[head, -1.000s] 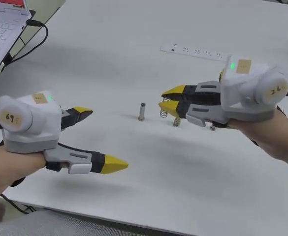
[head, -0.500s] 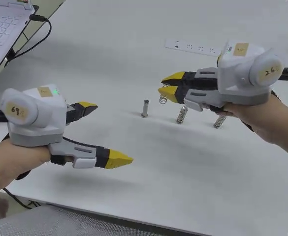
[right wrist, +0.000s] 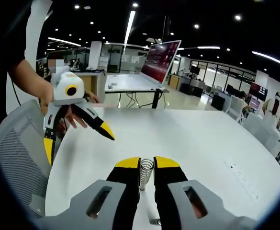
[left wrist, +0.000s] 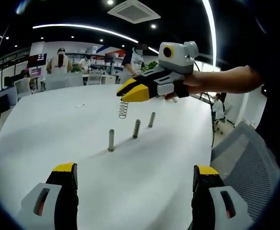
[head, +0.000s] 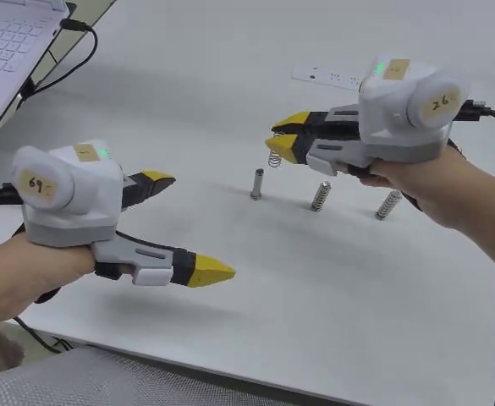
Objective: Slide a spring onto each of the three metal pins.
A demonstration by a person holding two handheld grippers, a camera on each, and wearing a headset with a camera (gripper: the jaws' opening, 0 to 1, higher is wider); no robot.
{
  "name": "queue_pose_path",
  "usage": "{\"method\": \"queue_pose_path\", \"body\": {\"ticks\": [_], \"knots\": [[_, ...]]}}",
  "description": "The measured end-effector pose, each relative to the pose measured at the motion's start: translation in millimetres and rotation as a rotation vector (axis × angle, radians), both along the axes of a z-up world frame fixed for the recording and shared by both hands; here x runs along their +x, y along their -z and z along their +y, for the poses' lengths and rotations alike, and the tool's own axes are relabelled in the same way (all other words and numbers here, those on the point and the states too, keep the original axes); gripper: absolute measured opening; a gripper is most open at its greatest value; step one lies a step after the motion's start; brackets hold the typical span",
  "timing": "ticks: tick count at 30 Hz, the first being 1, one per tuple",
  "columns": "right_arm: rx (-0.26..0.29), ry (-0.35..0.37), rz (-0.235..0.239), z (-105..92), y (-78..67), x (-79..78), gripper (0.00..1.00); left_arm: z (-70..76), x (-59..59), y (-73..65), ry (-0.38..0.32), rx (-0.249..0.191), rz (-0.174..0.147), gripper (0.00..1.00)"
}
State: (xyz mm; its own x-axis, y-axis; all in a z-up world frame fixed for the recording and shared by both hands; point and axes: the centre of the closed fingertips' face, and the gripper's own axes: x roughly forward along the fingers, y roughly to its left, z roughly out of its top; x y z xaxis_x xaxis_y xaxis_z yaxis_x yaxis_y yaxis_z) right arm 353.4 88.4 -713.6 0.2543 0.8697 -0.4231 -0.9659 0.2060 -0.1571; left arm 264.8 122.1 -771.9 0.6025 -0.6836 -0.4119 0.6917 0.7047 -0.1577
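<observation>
Three metal pins stand in a row on the white table. The left pin [head: 257, 183] [left wrist: 111, 140] is bare. The middle pin [head: 320, 196] [left wrist: 136, 128] and the right pin [head: 388, 204] [left wrist: 151, 119] each carry a spring. My right gripper [head: 283, 139] [right wrist: 146, 163] hangs above and just left of the bare pin, shut on a loose spring [head: 273, 157] [right wrist: 146, 171] [left wrist: 123, 109] that dangles from its yellow tips. My left gripper [head: 184, 227] [left wrist: 135, 171] stands open near the table's front, nothing between its jaws.
A white power strip [head: 330, 79] lies at the back of the table [head: 188, 93]. A laptop [head: 6, 42] with a black cable [head: 69, 63] sits at the far left. A grey mesh chair [right wrist: 15, 158] stands by the table's near edge.
My right gripper has lifted the spring off the table and carried it up and left, toward the bare pin. The left gripper has stayed open, drifting slightly.
</observation>
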Motion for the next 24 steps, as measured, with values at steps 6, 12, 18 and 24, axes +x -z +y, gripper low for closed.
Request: {"method": "queue_pose_path", "body": {"ticks": [6,12,18,24], "knots": [[-0.009,0.010,0.018,3.3,8.4,3.4,0.08,0.9,0.2,-0.2,-0.006,-0.003,0.000,0.98],[-0.005,0.016,0.044,9.6,15.1,6.2,0.08,2.0,0.3,0.6,-0.009,0.000,0.001,0.98],[-0.025,0.022,0.039,12.0,21.9,9.0,0.08,5.5,1.9,0.9,-0.018,-0.008,0.002,0.98],[-0.021,0.035,0.056,13.1,24.9,12.2,0.08,6.2,2.6,0.1,-0.021,-0.011,-0.001,0.98]]}}
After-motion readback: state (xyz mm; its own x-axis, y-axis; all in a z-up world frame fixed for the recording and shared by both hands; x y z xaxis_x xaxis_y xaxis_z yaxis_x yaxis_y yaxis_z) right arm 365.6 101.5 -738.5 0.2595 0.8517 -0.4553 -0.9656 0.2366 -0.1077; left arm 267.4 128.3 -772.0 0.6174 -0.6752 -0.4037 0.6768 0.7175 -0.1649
